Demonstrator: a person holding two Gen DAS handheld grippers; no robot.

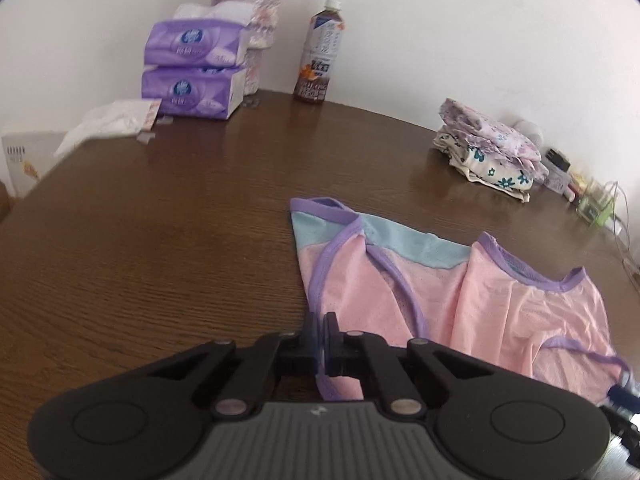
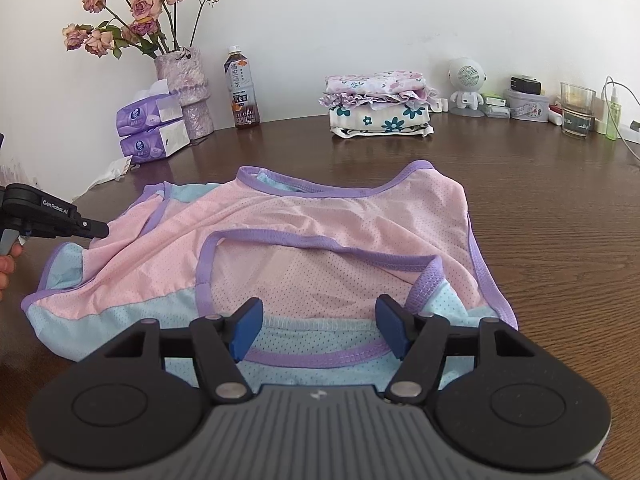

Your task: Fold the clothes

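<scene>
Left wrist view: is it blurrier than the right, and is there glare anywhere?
Left wrist view: softer, the stacked purple tissue packs and brown tea bottle smeared; window glare on the dark wooden table. Right wrist view: sharper, pink mesh vest dots crisp, edges bowed.

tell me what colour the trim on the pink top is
Purple trim edges the pink top, with light blue panels; it shows best in the right wrist view.

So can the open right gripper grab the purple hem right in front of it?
Probably yes. The right gripper is open, the purple hem of the pink top lies between its fingers, and nothing covers it.
</scene>
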